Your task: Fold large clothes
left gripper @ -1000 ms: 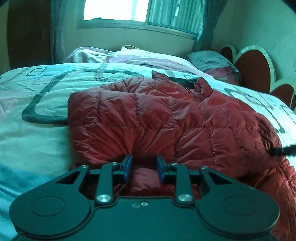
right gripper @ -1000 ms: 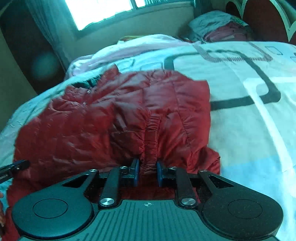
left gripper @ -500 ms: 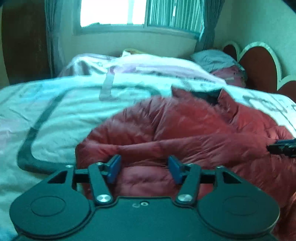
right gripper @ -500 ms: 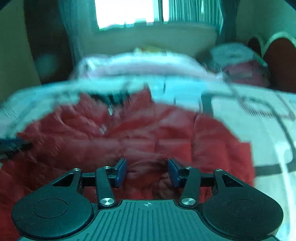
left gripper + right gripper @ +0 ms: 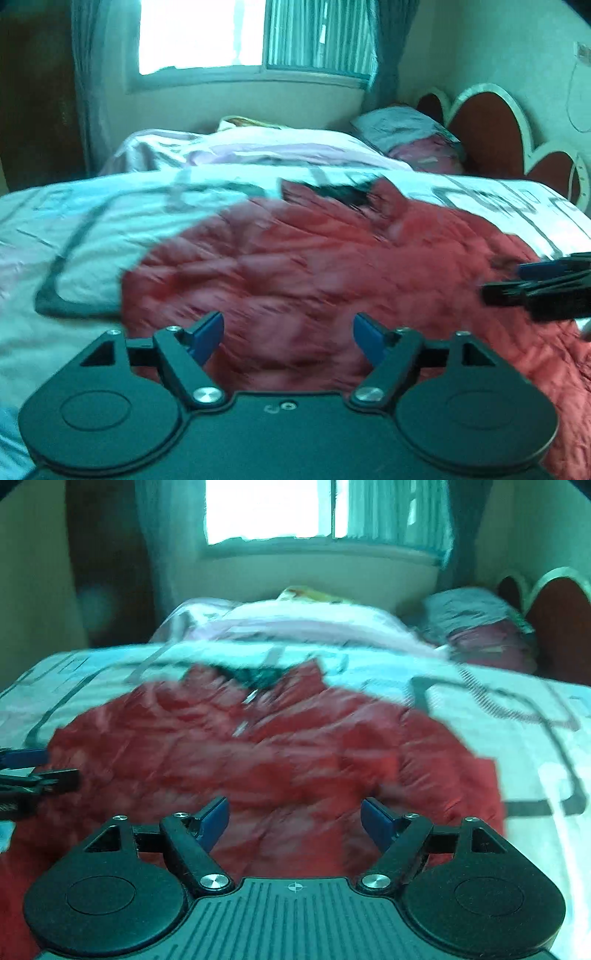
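A red quilted puffer jacket lies folded on the bed, its dark-lined collar at the far end; it also shows in the right wrist view. My left gripper is open and empty, just above the jacket's near left edge. My right gripper is open and empty, above the jacket's near right edge. Each gripper shows in the other's view: the right one at the right edge, the left one at the left edge. Both views are motion-blurred.
The bed has a pale cover with dark line patterns. A pink-white blanket and pillows lie at the far side. A scalloped headboard stands at the right, a window and curtains behind.
Both grippers were shut on the jacket's near hem a second ago. They opened, let go of it, and rose and drew back; the jacket now rests on the bed.
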The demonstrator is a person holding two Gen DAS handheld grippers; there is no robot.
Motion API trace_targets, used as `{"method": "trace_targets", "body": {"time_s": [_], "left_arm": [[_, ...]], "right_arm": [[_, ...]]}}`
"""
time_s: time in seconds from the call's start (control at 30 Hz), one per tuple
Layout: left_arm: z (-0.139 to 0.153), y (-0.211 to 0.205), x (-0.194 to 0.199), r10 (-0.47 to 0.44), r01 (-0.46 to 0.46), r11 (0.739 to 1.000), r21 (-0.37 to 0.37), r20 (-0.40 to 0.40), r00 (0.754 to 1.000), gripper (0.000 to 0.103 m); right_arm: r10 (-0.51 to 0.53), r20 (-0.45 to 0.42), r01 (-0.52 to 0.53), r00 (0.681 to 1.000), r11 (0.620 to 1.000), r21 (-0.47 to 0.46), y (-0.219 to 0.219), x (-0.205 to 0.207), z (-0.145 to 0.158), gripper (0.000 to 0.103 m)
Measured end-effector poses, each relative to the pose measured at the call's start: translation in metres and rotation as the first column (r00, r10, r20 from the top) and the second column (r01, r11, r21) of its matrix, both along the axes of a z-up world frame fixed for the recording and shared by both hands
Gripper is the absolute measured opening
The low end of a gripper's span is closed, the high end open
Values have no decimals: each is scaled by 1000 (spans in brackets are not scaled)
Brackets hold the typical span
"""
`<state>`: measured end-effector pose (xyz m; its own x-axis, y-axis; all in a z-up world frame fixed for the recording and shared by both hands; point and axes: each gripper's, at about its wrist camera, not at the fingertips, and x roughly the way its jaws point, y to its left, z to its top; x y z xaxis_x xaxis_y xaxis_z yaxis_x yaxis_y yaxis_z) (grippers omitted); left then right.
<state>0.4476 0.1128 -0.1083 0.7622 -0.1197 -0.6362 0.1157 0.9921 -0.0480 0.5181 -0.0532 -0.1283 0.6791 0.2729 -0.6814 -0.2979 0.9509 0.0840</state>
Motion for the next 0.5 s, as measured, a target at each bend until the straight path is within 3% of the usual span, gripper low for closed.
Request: {"method": "trace_targets", "body": {"time_s": [0.2, 0.4, 0.47, 0.5], "left_arm": [[-21, -24, 0, -10, 12, 999, 49, -43, 999, 79], [-22, 0, -10, 27, -23, 995, 93, -44, 999, 80], [-24, 10, -15, 41, -36, 995, 91, -52, 998, 80], [-25, 13, -16, 46, -41, 995, 91, -57, 997, 80]], "right_arm": [[23, -42, -24, 999, 999, -37, 11, 0, -21, 74], [-103, -38, 101, 994, 993, -64, -41, -9, -21, 74], [-115, -55, 113, 992, 992, -51, -56, -12, -21, 60], [-115, -59, 112, 992, 992, -51, -59, -13, -22, 59]]}}
